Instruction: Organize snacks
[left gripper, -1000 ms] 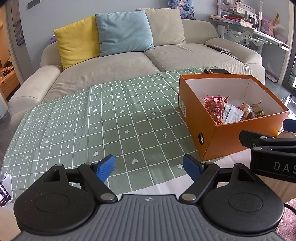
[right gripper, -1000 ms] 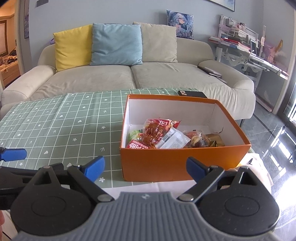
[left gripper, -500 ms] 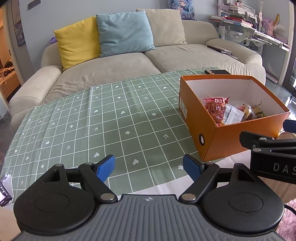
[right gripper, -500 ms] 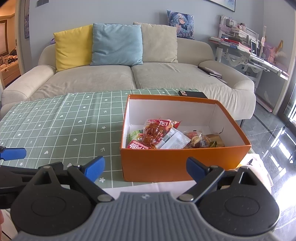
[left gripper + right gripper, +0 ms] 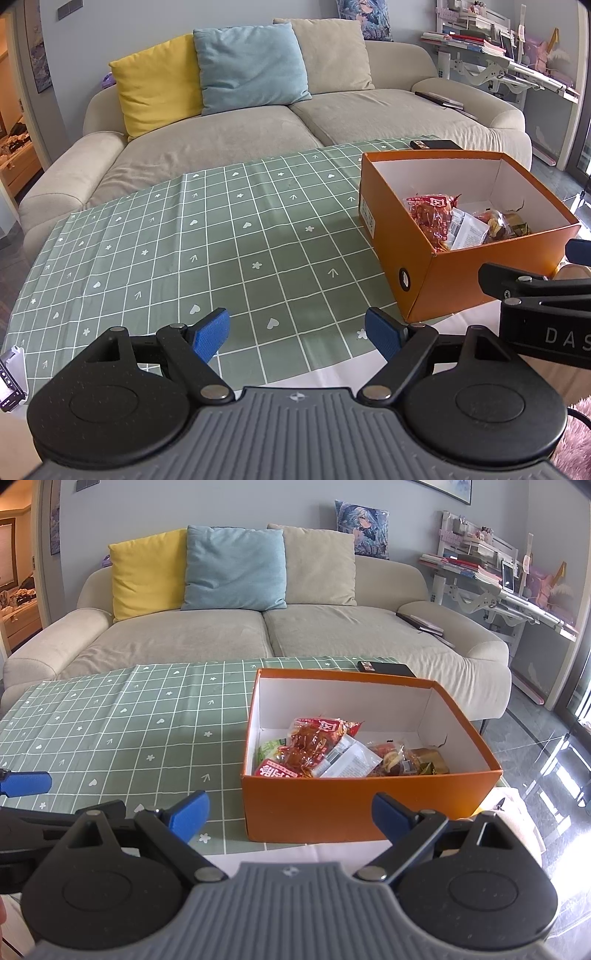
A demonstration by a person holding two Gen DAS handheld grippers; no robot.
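Observation:
An open orange box (image 5: 332, 805) stands on the right of the green checked tablecloth (image 5: 129, 723); it also shows in the left wrist view (image 5: 461, 288). Inside lie several snack packets: a red one (image 5: 314, 744), a white one (image 5: 351, 762), a brown one (image 5: 424, 764). The red packet also shows in the left wrist view (image 5: 430, 216). My left gripper (image 5: 297, 332) is open and empty over the cloth's near edge, left of the box. My right gripper (image 5: 291, 814) is open and empty just before the box's near wall.
A black flat case (image 5: 386, 669) lies on the cloth behind the box. A beige sofa (image 5: 258, 635) with yellow, blue and beige cushions stands beyond the table. A desk (image 5: 517, 594) is at the far right. A small white device (image 5: 11, 373) sits at the table's left edge.

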